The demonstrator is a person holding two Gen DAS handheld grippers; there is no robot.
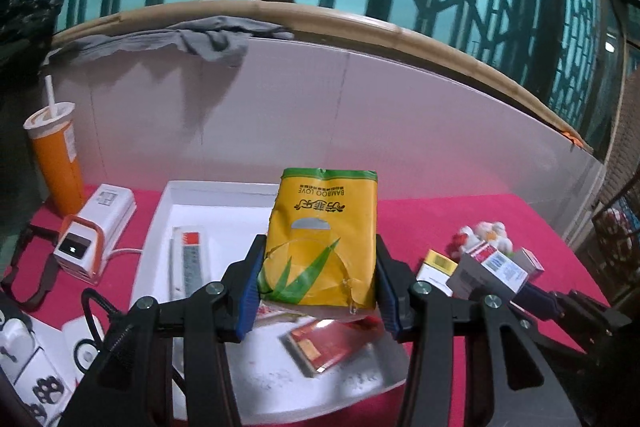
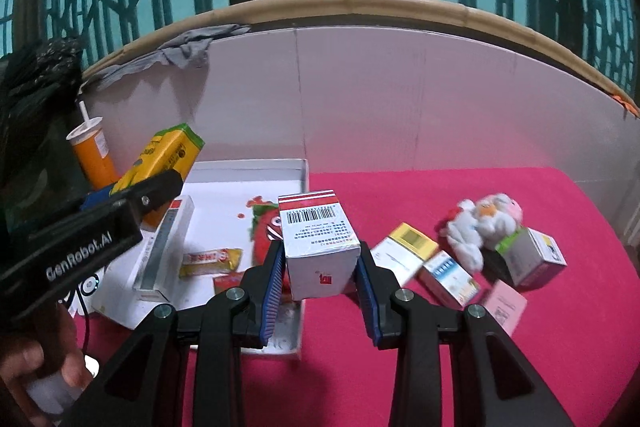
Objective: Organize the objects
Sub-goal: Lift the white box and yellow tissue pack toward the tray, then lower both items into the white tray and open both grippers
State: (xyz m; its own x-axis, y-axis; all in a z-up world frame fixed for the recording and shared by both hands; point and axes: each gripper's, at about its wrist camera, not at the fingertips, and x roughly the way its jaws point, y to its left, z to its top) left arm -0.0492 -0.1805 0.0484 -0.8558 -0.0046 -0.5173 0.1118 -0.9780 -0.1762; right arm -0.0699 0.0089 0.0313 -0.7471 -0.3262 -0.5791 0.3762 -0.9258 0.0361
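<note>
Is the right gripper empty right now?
No, the right gripper holds a white box with a barcode and red stripes between its blue pads.

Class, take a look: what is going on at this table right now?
A person is sorting items into a white tray on a pink cloth. The left gripper holds a yellow pack above the tray; the right gripper holds a white-and-red box at the tray's edge. More boxes and a plush toy wait outside.

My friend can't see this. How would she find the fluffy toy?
Find the pink tablecloth, then go right of the white tray to the scattered small boxes. The plush toy lies among them, touching the grey box. It is the only soft, furry thing there.
</note>
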